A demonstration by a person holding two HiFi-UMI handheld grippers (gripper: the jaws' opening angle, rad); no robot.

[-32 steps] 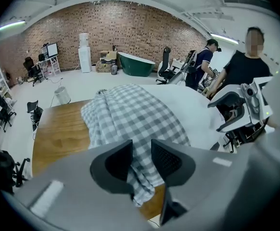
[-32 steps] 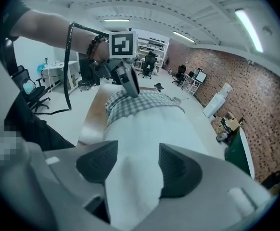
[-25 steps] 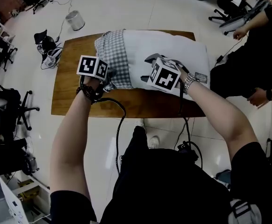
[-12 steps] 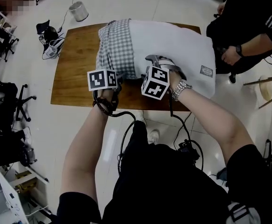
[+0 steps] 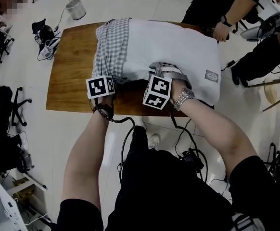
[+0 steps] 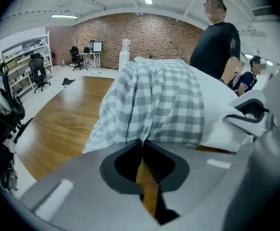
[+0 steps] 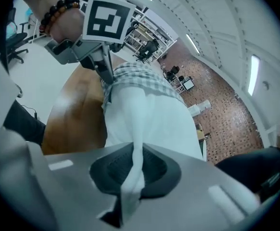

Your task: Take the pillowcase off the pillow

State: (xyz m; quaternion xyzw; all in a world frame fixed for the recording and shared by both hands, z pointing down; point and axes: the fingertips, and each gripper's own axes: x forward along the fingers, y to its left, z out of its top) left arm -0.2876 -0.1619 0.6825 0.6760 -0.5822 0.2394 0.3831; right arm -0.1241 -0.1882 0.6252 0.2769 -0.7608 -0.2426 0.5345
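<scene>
A white pillow [image 5: 178, 47] lies across the wooden table [image 5: 72, 66]. A grey-and-white checked pillowcase [image 5: 112, 52] is bunched over its left end. My left gripper [image 6: 142, 143] is shut on the near hem of the pillowcase [image 6: 154, 100], whose folds run into the closed tips. In the right gripper view my right gripper [image 7: 133, 153] pinches a fold of the pillow [image 7: 149, 124]; its jaws have just been closing on that fold. Both grippers sit at the pillow's near edge, left beside right. The left gripper [image 7: 106, 76] also shows there, at the checked edge.
A person in black [image 5: 217, 4] stands at the table's far right corner, and another sits at the right [image 5: 270, 47]. Office chairs [image 5: 15, 105], a bin [image 5: 76, 8] and cables lie on the floor at the left. Bare wood shows left of the pillow.
Both grippers came down to the pillow's near edge and closed, the left on the checked hem, the right on the white fabric. A person in black moved round to the table's far side.
</scene>
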